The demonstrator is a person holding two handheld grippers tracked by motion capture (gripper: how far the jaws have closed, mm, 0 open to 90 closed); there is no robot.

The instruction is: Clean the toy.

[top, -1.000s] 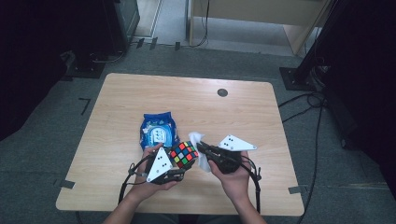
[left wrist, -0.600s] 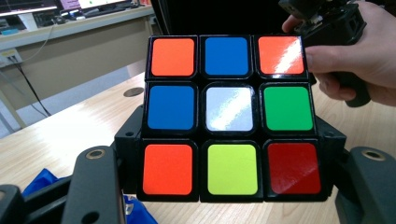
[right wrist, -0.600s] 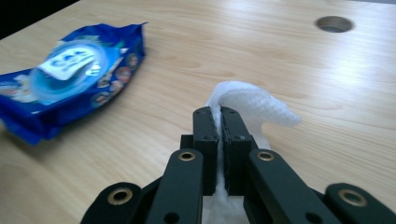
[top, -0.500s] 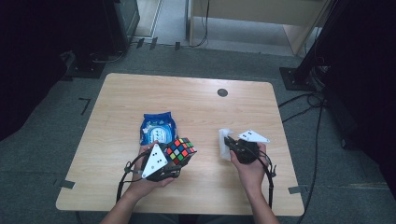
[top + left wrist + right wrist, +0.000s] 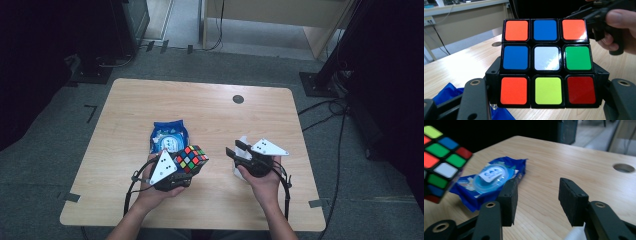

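In the left gripper view, cube (image 5: 547,62) face between jaws.

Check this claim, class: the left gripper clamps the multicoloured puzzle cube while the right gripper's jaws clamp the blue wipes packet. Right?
Not quite. The left gripper does clamp the multicoloured puzzle cube, but the right gripper holds nothing; its jaws have just been opening, as the right gripper view shows. The blue wipes packet lies on the table.

Dim surroundings, lit table (image 5: 150,105), glare on cube (image 5: 547,58)
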